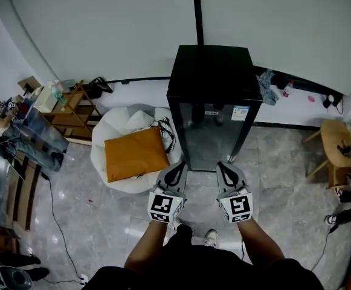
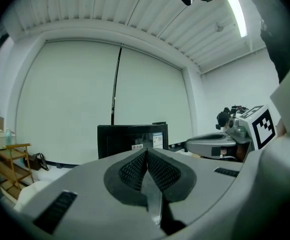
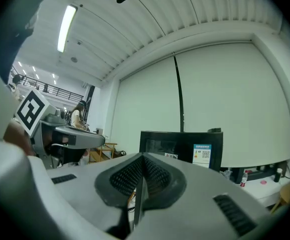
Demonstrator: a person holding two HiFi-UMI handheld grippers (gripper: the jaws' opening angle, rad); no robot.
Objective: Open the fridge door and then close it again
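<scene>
Grey tiled floor [image 1: 103,222] is seen around a black fridge [image 1: 211,83], door closed — left gripper [image 1: 176,168] and right gripper [image 1: 225,168] are held before it, fingers [image 2: 134,172] pressed together, empty.

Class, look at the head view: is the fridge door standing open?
No, the glass door of the black fridge lies flush across its front, with no gap showing at either edge.
</scene>
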